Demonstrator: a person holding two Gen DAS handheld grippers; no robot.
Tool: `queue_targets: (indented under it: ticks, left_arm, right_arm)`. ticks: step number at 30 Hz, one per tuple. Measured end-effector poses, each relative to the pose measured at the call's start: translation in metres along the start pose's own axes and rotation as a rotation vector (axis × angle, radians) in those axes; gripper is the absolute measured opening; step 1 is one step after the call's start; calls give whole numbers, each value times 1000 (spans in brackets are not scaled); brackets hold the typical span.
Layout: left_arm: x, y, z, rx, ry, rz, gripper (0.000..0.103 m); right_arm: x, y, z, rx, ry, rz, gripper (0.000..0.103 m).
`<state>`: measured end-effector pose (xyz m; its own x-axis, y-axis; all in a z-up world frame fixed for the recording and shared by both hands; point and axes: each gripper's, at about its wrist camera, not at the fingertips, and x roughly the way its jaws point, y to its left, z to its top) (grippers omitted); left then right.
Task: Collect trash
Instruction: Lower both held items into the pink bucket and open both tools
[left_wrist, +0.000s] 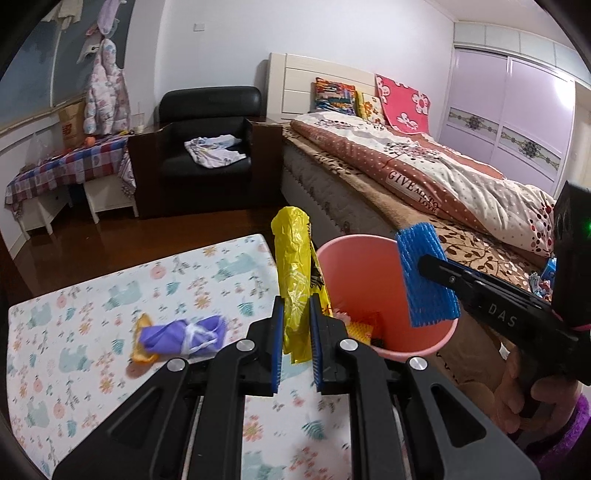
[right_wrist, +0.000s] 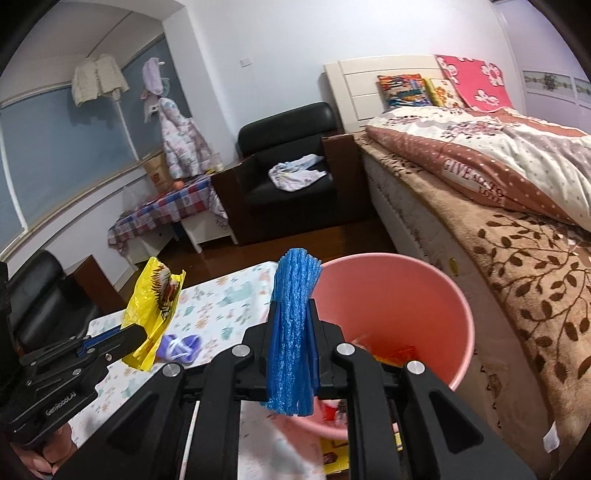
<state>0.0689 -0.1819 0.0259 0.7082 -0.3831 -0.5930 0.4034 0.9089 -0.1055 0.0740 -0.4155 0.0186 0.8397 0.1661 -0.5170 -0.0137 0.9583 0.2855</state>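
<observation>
My left gripper (left_wrist: 297, 302) is shut on a yellow plastic wrapper (left_wrist: 293, 258) and holds it upright just left of the pink bin (left_wrist: 424, 339). My right gripper (right_wrist: 293, 306) is shut on a blue foam net (right_wrist: 291, 332) and holds it over the bin's near left rim (right_wrist: 461, 310). The right gripper with the blue net (left_wrist: 424, 280) also shows in the left wrist view, over the bin's right rim. The left gripper with the wrapper (right_wrist: 155, 306) also shows in the right wrist view. A purple wad (left_wrist: 184, 334) lies on the floral table (left_wrist: 92, 295), with an orange scrap beside it. The bin holds some trash.
A bed (left_wrist: 424, 173) with a brown leaf blanket runs along the right, close to the bin. A black armchair (left_wrist: 210, 147) with a cloth on it stands beyond the table. A plaid-covered side table (left_wrist: 70, 166) stands by the left wall. Dark wood floor lies between.
</observation>
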Motion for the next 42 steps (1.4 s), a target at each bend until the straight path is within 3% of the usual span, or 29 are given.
queue_targets:
  ticks: [14, 32, 34, 35, 36, 42]
  left_arm:
    - [49, -45, 13, 44, 37, -83, 13]
    - [109, -73, 8, 73, 131, -99, 13]
    - [114, -74, 7, 72, 146, -104, 26]
    - [115, -75, 7, 70, 150, -106, 40]
    - [116, -74, 6, 68, 150, -107, 46]
    - [117, -73, 6, 60, 155, -111, 49]
  right_arm:
    - [20, -68, 9, 78, 8, -97, 13]
    - [55, -111, -2, 121, 77, -146, 13]
    - [58, -113, -3, 122, 85, -147, 13]
    - [59, -114, -4, 124, 89, -146, 14]
    - [61, -115, -5, 130, 96, -145, 16]
    - [65, -118, -7, 147, 107, -143, 30]
